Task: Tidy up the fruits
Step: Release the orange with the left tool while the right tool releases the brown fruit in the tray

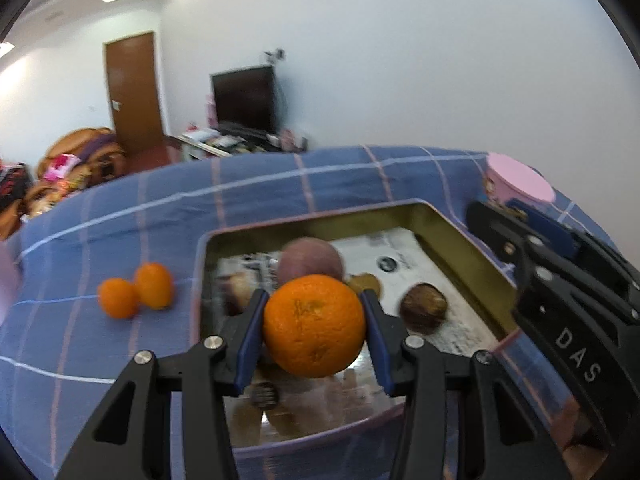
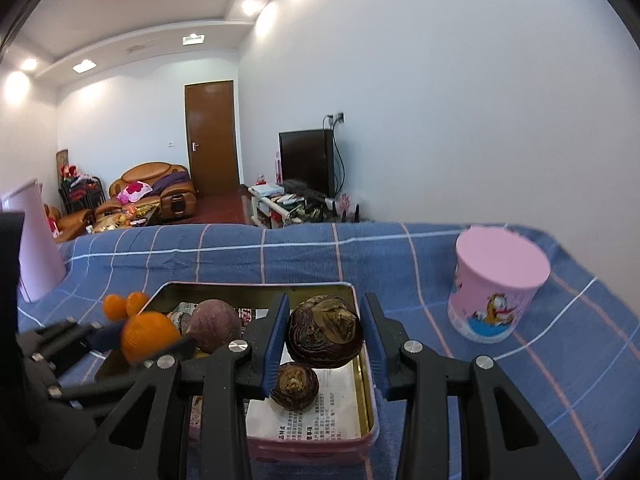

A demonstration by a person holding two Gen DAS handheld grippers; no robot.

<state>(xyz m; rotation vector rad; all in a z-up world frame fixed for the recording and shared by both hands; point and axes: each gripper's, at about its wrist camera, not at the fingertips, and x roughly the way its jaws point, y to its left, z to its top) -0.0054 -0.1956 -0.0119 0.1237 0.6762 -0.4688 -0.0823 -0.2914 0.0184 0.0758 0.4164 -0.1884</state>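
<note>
My left gripper (image 1: pixel 315 326) is shut on an orange (image 1: pixel 314 325) and holds it above the near left part of a metal tin (image 1: pixel 464 236) lined with printed paper. My right gripper (image 2: pixel 325 330) is shut on a dark brown chestnut-like fruit (image 2: pixel 325 331), held above the tin (image 2: pixel 366 364). In the tin lie a purple round fruit (image 1: pixel 310 258), a second dark brown fruit (image 1: pixel 423 307), also in the right wrist view (image 2: pixel 295 386), and a small brown piece (image 1: pixel 366 282). Two small oranges (image 1: pixel 136 290) rest on the cloth left of the tin.
A blue checked cloth (image 2: pixel 280 252) covers the table. A pink lidded tub (image 2: pixel 498 284) stands right of the tin. A pink upright container (image 2: pixel 36 240) stands at the far left. The table's far edge drops to the room behind.
</note>
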